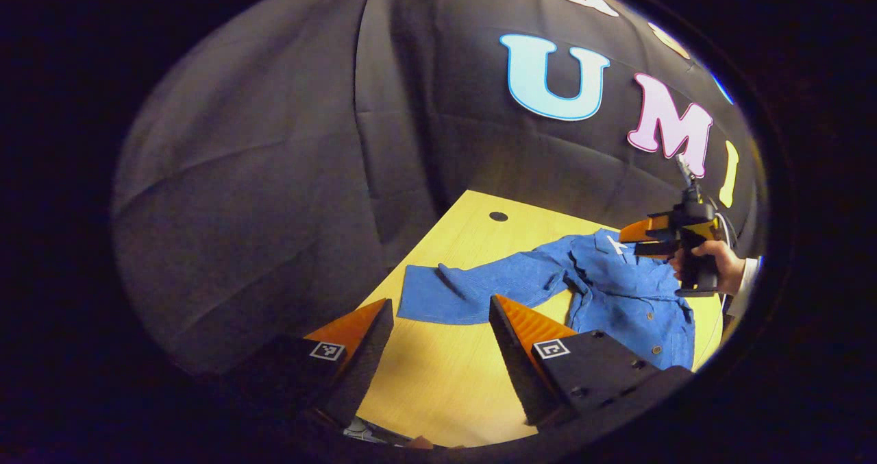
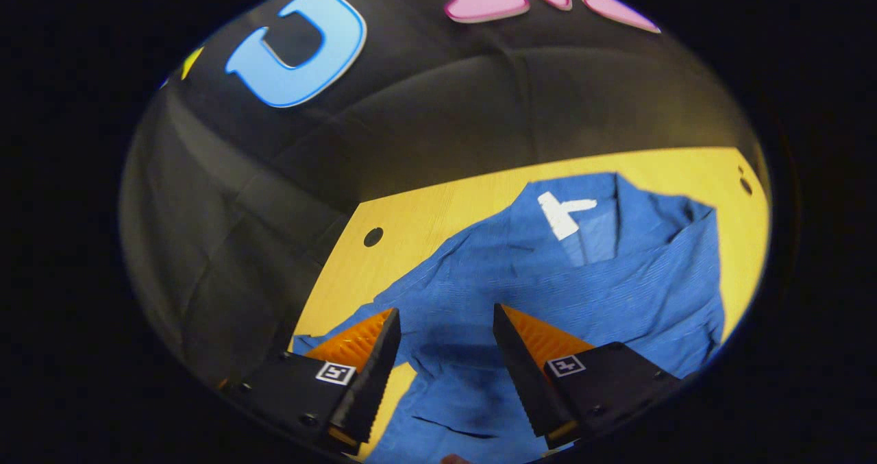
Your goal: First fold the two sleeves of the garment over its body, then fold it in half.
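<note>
A blue shirt (image 1: 610, 292) lies spread on the yellow wooden table (image 1: 445, 382), one sleeve (image 1: 466, 289) stretched out flat to the side; the left gripper (image 1: 442, 306) hangs above the table near that sleeve's cuff, fingers spread apart and holding nothing; the right gripper (image 2: 445, 316) hovers over the shirt's body below the collar (image 2: 596, 210), likewise parted and empty; a hand (image 1: 712, 262) holds it from the far side

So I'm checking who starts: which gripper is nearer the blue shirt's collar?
Right. The right gripper hovers over the blue shirt below its collar; the left gripper sits off by the outstretched sleeve.
</note>
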Tool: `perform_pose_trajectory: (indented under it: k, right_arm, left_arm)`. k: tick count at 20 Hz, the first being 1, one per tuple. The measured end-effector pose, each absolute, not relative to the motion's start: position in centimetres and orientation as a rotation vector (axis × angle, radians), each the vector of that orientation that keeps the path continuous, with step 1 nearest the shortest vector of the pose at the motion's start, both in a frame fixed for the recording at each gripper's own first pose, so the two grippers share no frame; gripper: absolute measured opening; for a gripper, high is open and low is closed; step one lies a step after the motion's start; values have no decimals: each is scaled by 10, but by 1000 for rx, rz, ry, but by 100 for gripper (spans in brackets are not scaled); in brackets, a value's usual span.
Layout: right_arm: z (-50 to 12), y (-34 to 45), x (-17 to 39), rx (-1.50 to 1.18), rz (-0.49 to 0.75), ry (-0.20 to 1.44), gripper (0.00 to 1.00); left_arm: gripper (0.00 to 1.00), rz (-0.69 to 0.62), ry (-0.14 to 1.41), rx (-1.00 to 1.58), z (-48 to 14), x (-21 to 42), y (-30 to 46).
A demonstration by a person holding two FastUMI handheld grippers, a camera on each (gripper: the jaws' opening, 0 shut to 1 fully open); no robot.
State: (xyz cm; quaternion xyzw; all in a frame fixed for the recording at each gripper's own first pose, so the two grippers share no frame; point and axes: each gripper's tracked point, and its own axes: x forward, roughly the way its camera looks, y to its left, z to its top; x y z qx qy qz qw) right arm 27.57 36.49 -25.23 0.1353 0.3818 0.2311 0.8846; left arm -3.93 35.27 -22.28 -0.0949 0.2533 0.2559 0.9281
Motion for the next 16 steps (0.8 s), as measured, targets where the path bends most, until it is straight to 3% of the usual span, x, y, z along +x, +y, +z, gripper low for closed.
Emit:
perform_pose_trajectory:
  k: [1, 2, 3, 7, 12, 16]
  right_arm:
    - [-234, 355, 266, 273, 490, 772, 88]
    - [-214, 342, 255, 265, 503, 746, 83]
    - [-197, 329, 245, 251, 519, 716, 90]
    - [-150, 277, 203, 201, 563, 632, 90]
    - [-143, 215, 184, 218, 529, 653, 90]
    - [-151, 184, 189, 254, 486, 685, 90]
  left_arm:
    - [82, 529, 542, -208, -234, -29, 363]
    - [83, 532, 573, -230, -247, -22, 372]
    - [83, 538, 602, -267, -258, -12, 382]
    - [83, 591, 733, -391, -317, -1, 413]
    - [83, 682, 812, -420, -356, -2, 435]
    - [82, 667, 813, -331, -363, 11, 448]
